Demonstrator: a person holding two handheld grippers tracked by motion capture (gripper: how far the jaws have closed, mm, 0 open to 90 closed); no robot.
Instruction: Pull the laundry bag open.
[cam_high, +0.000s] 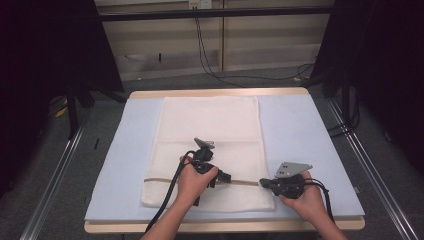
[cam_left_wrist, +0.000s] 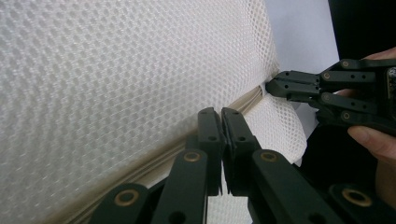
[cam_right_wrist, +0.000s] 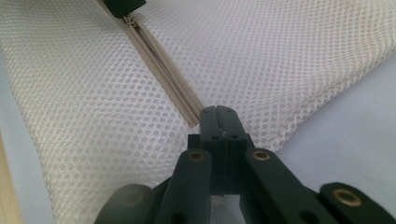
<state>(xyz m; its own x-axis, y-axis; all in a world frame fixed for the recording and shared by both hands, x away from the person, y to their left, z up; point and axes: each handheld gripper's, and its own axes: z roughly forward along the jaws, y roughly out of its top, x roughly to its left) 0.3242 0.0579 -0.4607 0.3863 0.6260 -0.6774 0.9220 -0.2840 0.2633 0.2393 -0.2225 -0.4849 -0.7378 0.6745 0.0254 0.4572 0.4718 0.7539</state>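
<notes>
Soft, light, limp mesh bag (cam_high: 207, 150) on the blue mat (cam_high: 300, 140). Best pinched along its stiffer zipper (cam_right_wrist: 163, 65): left gripper (cam_left_wrist: 220, 116) mid-zipper, right gripper (cam_right_wrist: 218, 112) at zipper's end, both clamped on it.

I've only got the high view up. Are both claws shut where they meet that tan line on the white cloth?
Observer: The left claw is shut, its jaws pressed together right over the line.
Operator: And the right one?
Observer: The right claw is shut too, with its tips at the very end of the zipper. I cannot tell whether any fabric is pinched.
Operator: So that line is a zipper. What is the cloth?
Observer: It is a white mesh bag with fine honeycomb holes, and the zipper looks closed between the two claws.
</notes>
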